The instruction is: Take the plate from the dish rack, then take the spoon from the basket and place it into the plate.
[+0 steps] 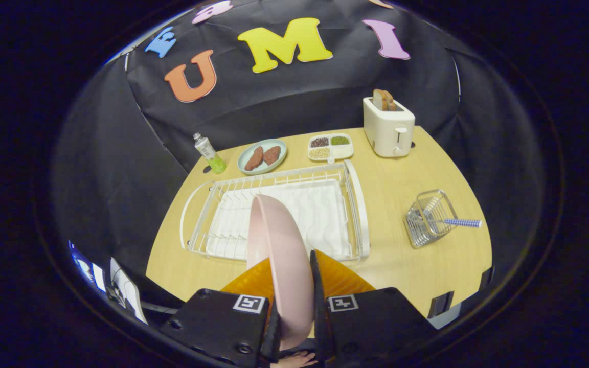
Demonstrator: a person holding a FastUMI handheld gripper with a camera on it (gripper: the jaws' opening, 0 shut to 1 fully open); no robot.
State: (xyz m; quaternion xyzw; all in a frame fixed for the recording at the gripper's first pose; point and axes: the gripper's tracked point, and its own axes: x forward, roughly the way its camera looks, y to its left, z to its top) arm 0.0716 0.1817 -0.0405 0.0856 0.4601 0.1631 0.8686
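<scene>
The gripper is clamped on the pink plate, holding it upright on edge above the white dish rack.

Tongs clamped, seemingly firmly, on plate.

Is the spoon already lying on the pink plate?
No, the spoon sits in the wire basket, while the gripper holds the pink plate on edge between its fingers.
</scene>
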